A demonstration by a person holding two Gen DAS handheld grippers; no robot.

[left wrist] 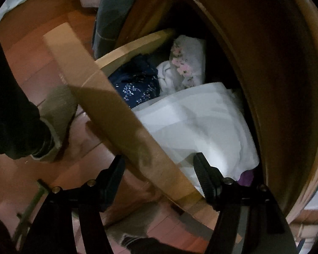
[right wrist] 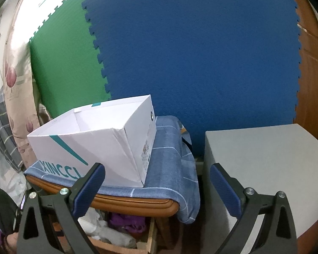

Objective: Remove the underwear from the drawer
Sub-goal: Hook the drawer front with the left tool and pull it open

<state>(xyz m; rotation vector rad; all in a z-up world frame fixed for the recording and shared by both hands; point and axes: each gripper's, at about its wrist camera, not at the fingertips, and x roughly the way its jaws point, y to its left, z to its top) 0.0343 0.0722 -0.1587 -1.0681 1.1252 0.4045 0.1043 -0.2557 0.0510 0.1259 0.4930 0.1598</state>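
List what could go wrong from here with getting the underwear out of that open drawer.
1. The left tool straddles the drawer front, one finger outside and one inside; reaching in from there could snag on the wood.
2. A big white cloth covers most of the drawer, so the tool may pick that up instead of the navy patterned piece behind it.
3. The right tool faces the white box on the cabinet, away from the clothes, so it gives no help yet.
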